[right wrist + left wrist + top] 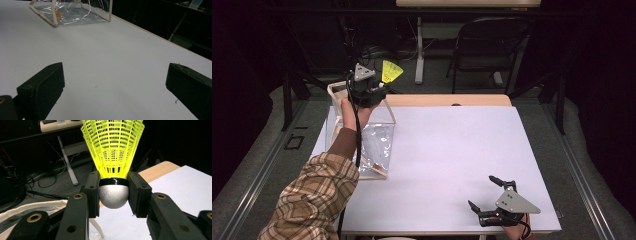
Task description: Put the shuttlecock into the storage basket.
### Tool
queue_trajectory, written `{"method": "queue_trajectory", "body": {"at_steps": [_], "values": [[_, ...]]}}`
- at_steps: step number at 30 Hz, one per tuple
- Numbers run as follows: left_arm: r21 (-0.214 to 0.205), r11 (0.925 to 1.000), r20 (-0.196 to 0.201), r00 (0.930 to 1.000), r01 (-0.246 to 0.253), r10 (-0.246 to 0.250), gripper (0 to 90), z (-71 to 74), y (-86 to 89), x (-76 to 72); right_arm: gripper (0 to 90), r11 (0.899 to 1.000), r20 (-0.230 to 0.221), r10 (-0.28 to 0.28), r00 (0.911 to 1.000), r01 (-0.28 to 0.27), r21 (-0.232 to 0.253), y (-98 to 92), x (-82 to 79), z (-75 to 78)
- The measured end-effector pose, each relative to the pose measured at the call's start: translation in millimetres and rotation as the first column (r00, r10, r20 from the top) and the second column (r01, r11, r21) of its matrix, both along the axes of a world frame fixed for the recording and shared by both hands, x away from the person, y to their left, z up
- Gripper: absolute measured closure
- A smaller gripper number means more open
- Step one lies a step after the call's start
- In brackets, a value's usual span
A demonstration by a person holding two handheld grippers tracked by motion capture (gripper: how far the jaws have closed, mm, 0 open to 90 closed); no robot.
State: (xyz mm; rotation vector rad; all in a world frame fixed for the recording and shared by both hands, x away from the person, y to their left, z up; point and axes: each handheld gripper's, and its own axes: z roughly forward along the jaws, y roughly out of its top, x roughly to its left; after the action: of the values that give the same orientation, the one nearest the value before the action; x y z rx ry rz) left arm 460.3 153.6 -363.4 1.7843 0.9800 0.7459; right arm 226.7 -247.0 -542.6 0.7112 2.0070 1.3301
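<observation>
A yellow plastic shuttlecock [113, 150] with a grey rounded head sits clamped between the pads of my left gripper [113, 192], skirt pointing up and away. In the high view that left gripper [374, 89] is raised above the far left corner of the table, over the clear bag's open top, with the shuttlecock [391, 71] sticking out beyond it. The clear plastic bag [374, 142] with cream trim stands on the white table [452, 150]. My right gripper [486, 192] rests near the front right edge, jaws wide apart, nothing between them. The bag [70, 12] lies far ahead of it.
A dark folding chair [489, 42] and a desk leg [419, 50] stand beyond the table's far edge, with cables on the floor. A wooden strip [447, 100] runs along the table's back edge. Dark surroundings flank both sides.
</observation>
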Motion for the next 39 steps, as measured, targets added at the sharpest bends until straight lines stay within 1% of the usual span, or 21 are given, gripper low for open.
{"method": "queue_trajectory", "body": {"at_steps": [10,39], "values": [[-0.008,0.9998,0.011,0.9998,-0.015,0.015,65.2,3.8,6.4,0.1,1.6,1.0,-0.001,-0.002,1.0,0.002,0.0,0.0,-0.2,0.1],[-0.022,0.9984,0.025,0.9983,-0.052,0.052,65.2,10.3,27.0,-3.0,1.7,1.0,-0.001,-0.003,1.0,0.003,0.0,0.1,-0.2,0.2]]}}
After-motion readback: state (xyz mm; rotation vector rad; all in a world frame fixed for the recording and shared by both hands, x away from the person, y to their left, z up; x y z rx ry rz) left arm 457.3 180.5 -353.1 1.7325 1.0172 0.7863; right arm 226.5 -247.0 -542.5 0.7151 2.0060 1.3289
